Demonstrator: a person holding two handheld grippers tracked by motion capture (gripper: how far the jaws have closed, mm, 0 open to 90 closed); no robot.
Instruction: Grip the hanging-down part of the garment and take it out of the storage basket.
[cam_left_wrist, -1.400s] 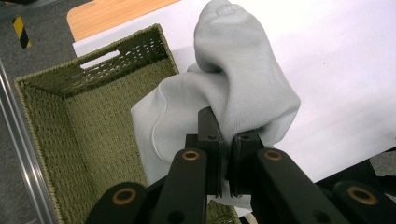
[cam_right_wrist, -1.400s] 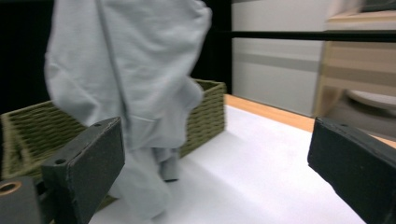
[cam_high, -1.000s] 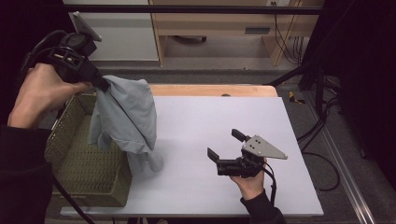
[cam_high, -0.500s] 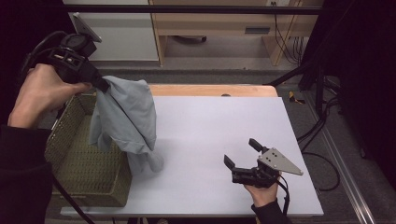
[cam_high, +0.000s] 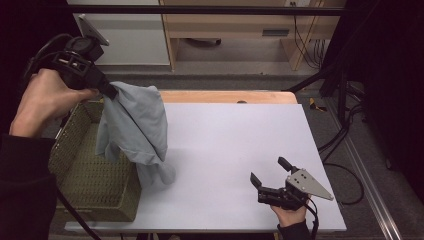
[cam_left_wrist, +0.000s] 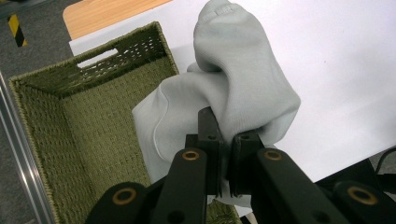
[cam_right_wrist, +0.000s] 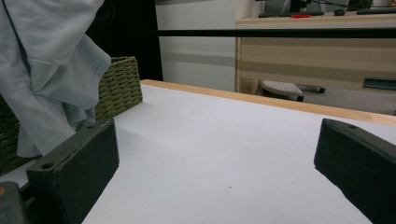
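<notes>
The grey garment (cam_high: 135, 127) is held aloft by the left gripper (cam_high: 106, 91), its jaws pressed tight on a bunched fold of cloth, as is seen plainly in the left gripper view (cam_left_wrist: 224, 154); the fabric hangs over the near edge of the green woven basket (cam_high: 80, 165), with its lowest folds resting on the white table (cam_high: 235, 145) just beside the basket wall. The right gripper (cam_high: 270, 179) is kept low near the table's front edge, jaws spread wide and holding nothing, well apart from the cloth. For the drop to go cleanly, the garment is best carried further over the basket's open middle before release; the trailing tail should be lifted clear of the rim, lest it be left draped outside; the grip should be kept firm until the bulk hangs inside the walls.
</notes>
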